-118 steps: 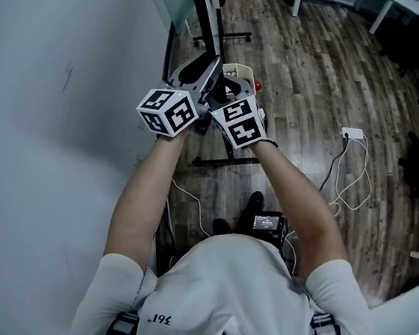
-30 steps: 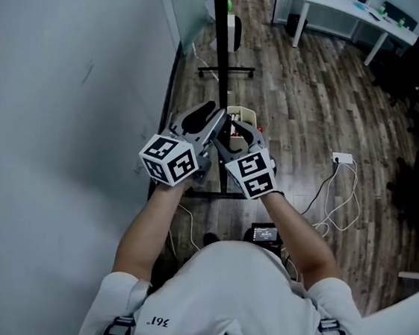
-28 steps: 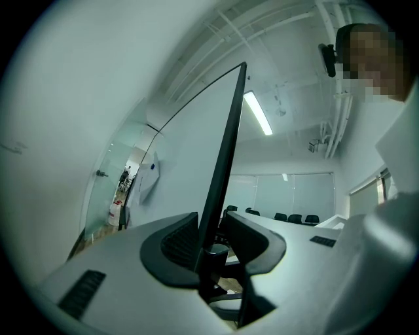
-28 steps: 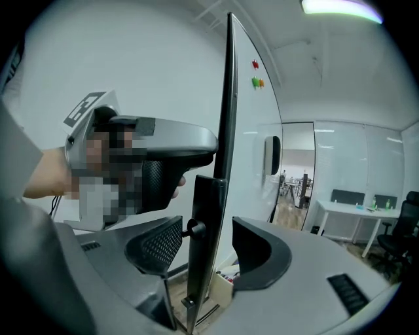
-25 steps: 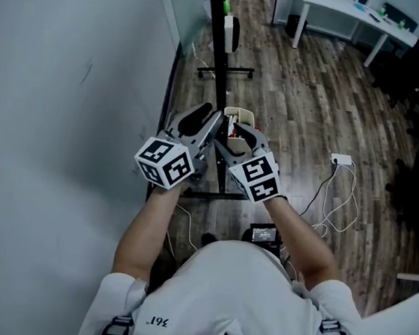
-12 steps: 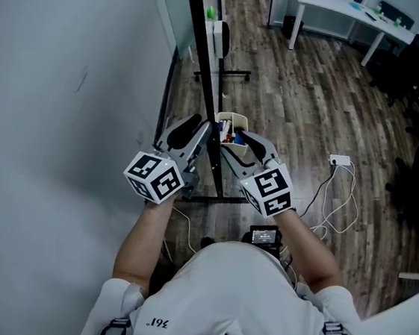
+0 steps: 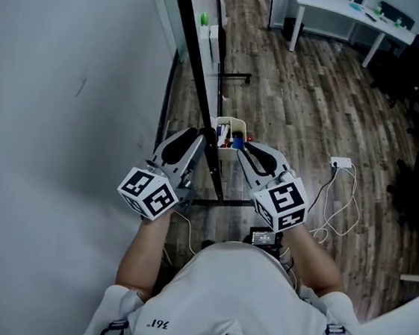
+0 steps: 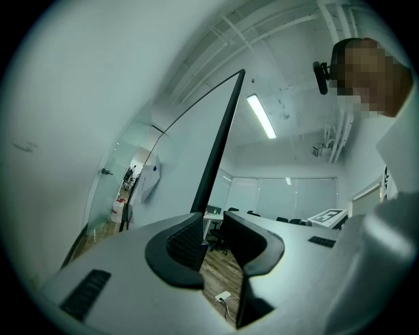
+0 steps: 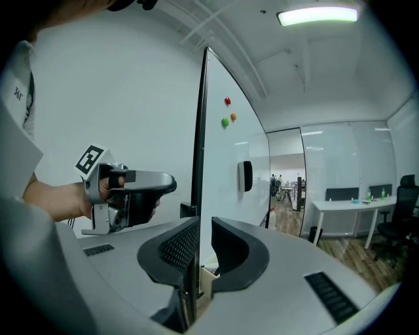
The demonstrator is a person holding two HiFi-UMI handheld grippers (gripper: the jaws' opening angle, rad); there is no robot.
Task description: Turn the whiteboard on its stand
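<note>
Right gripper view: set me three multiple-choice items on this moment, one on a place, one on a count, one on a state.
1. Where is the dark eraser? A on the floor; B on the whiteboard's face; C on a desk.
2. How many round magnets are on the whiteboard? A one; B six; C three.
3. The right gripper's jaws stand: A astride the whiteboard's edge; B wide apart round nothing; C shut on a marker.
Key: 1 B, it sticks to the white face; 2 C, red, green and orange; 3 A, they have just been closing with the black edge between them.
</note>
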